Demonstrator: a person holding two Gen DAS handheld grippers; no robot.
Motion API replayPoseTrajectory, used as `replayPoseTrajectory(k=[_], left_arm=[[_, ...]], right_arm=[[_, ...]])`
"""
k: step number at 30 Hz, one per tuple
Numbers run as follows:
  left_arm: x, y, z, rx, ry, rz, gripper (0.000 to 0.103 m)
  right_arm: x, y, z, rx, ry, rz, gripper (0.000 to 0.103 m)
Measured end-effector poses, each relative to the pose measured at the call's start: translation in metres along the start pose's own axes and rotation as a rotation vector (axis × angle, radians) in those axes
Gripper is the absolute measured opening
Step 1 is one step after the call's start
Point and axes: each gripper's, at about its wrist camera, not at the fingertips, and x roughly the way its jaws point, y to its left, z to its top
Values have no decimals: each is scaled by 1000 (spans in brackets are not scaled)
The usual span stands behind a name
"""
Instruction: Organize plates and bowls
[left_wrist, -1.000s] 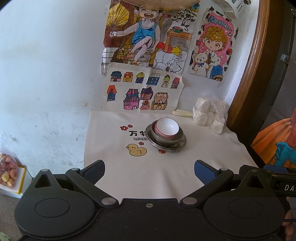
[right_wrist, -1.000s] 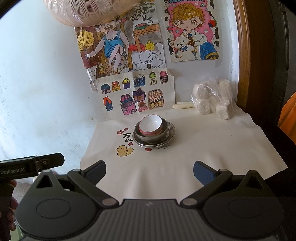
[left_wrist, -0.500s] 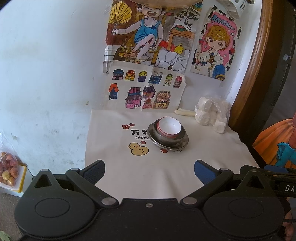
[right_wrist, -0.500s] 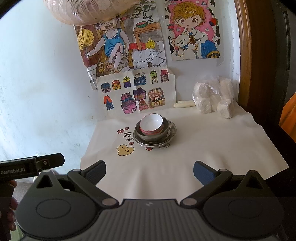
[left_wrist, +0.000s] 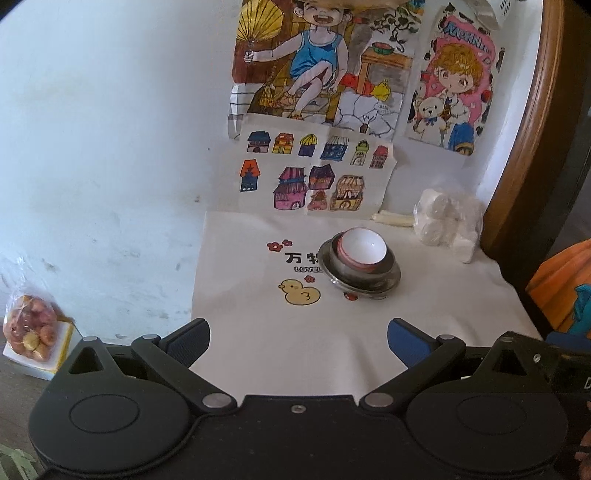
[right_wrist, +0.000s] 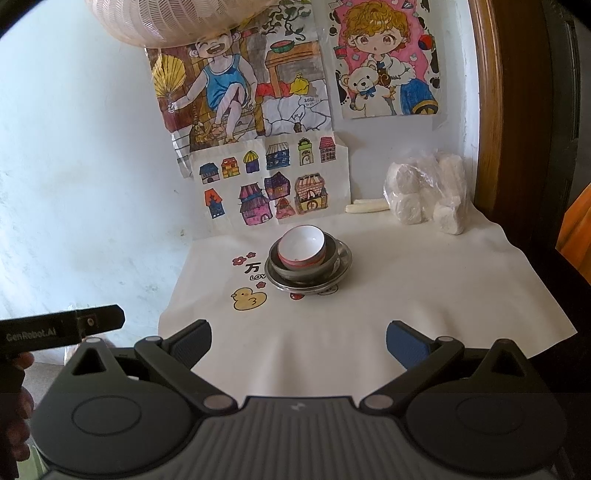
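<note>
White bowl (right_wrist: 301, 248) (red-rimmed) in grey metal dishes (right_wrist: 309, 275); cream cloth (right_wrist: 406, 295), yellow duck print (right_wrist: 248, 298).

At mid-frame on the tabletop (right_wrist: 424, 295), a small bowl (right_wrist: 301, 245) sits in a larger bowl (right_wrist: 295, 271) on a plate (right_wrist: 341, 264), the duck print (right_wrist: 248, 298) to their lower left, a bag of rolls (right_wrist: 426, 197) at upper right, and drawings (right_wrist: 273, 181) on the wall behind.
</note>
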Motion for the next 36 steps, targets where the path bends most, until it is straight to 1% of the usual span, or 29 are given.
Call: replayPoseTrajectory(k=[5,9,15,20,29,36], left_arm=[[2,-1,2,6,14,5,102],[2,0,3,-6,14,-5,102],[3,-1,4,4,10,-11,101],[8,-1,5,4,22,-5,100],[17,-2,10,18,19,11,101],[24,-4,12,20,27,5,101]], right_arm=[[1,0,0,0,1,0,103],[3,-1,1,1,4,-3,103],[7,-2,2,2,10,-3,103],[11,-3,3,6,15,-4,103],[20,-5,7,7,28,-3,103],[27,-8,9,8,42,-6,103]])
